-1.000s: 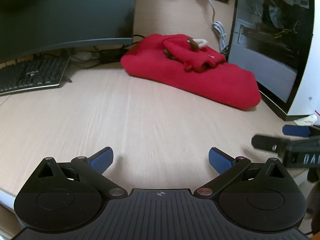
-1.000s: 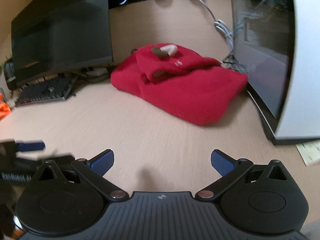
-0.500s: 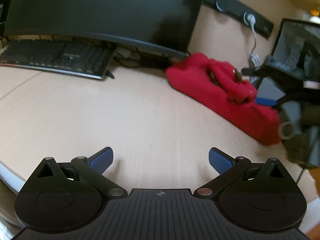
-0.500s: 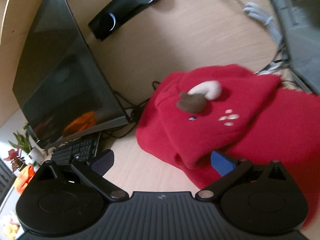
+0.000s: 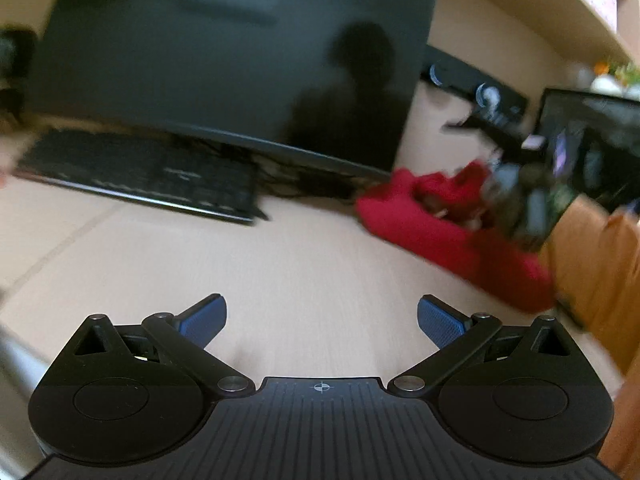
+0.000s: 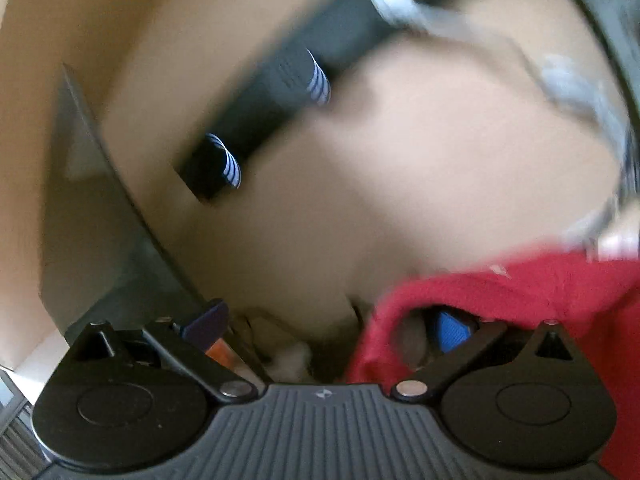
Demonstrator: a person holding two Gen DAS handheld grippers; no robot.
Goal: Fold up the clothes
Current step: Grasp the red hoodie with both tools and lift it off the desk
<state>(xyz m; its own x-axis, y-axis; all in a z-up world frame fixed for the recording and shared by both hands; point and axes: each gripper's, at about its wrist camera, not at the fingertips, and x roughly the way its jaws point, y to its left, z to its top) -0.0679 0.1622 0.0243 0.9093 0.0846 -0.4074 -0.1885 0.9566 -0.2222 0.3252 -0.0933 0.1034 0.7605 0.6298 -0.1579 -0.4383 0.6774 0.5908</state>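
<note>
Swung further toward the monitor (image 5: 224, 52) since half a second earlier, the left view; pushed right into the red garment (image 5: 448, 232), the right one. Left gripper (image 5: 322, 316) held low over the bare wooden desk (image 5: 280, 272), blue pads (image 5: 204, 318) spread wide, nothing between them. Red garment lying crumpled on the desk at about 2 o'clock from that gripper, well apart from it, just in front of the monitor's lower right corner. Black keyboard (image 5: 152, 176) at 11 o'clock, under the monitor's lower edge. Blurred dark shape of the right gripper (image 5: 516, 196) sitting on top of the far end of the garment, with an orange sleeve (image 5: 600, 280) behind it at 3 o'clock. Dark computer case (image 5: 592, 148) at 2 o'clock, beyond the cloth.

Seen from the right wrist, heavily smeared by motion: right gripper (image 6: 330, 326) with fingers set wide apart, right blue pad (image 6: 452, 332) tucked inside a fold of the red garment (image 6: 520, 300), cloth arching over it; left pad (image 6: 210, 324) outside the fabric, beside the monitor edge (image 6: 112, 216). Cannot tell whether any cloth was pinched, though the gap between the pads looked wide. Black power strip (image 6: 280, 96) on the wall at 11 o'clock, and a white cable (image 6: 580, 88) trailing down at 2 o'clock.
</note>
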